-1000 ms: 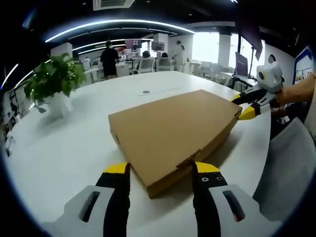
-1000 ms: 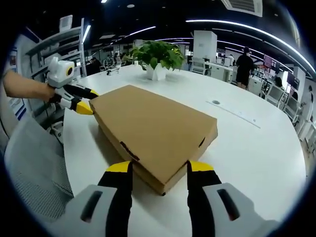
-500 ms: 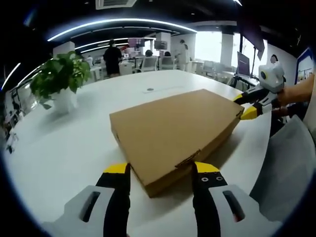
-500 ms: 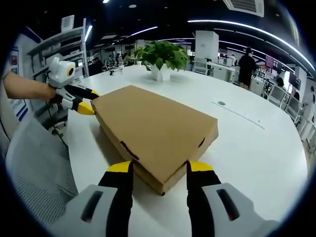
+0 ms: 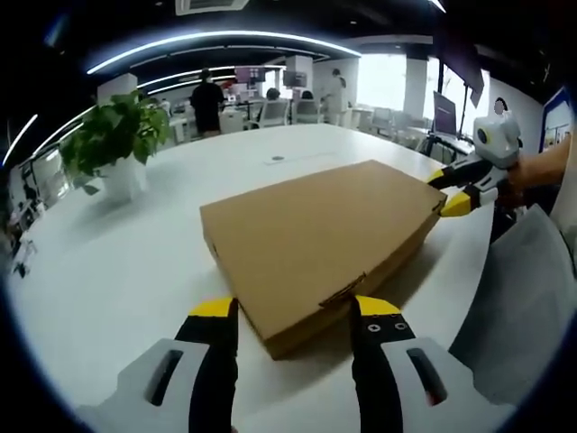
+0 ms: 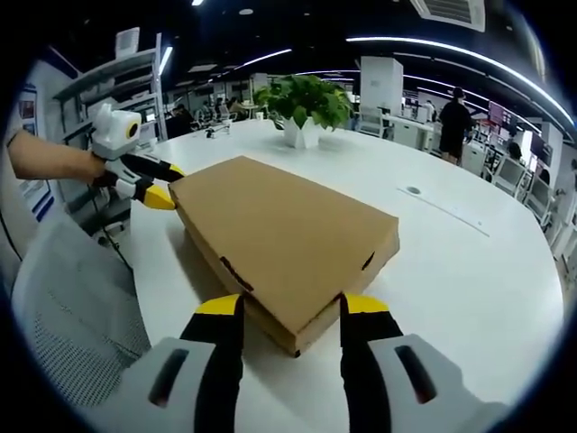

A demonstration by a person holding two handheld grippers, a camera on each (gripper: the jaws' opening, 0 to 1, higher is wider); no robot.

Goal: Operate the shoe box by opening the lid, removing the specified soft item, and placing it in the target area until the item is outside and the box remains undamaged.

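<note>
A flat brown cardboard shoe box point(image 5: 315, 234) lies with its lid down on the white table point(image 5: 108, 271). My left gripper point(image 5: 295, 311) is open, its yellow-tipped jaws standing either side of the box's near corner. At the opposite corner sits my right gripper point(image 5: 448, 191), held by a hand. In the right gripper view the same box point(image 6: 279, 234) points a corner between the open jaws of my right gripper point(image 6: 290, 307), and the left gripper point(image 6: 155, 185) is at the far left corner. Whatever is in the box is hidden.
A potted green plant point(image 5: 113, 144) point(image 6: 306, 104) stands on the table beyond the box. A grey mesh chair point(image 5: 527, 289) point(image 6: 72, 307) is pulled up at the table's edge by the box. People point(image 5: 209, 99) stand among desks far behind.
Both views have swung a little, so the plant sits further right in each. The box stays closed and both grippers keep their places at its corners.
</note>
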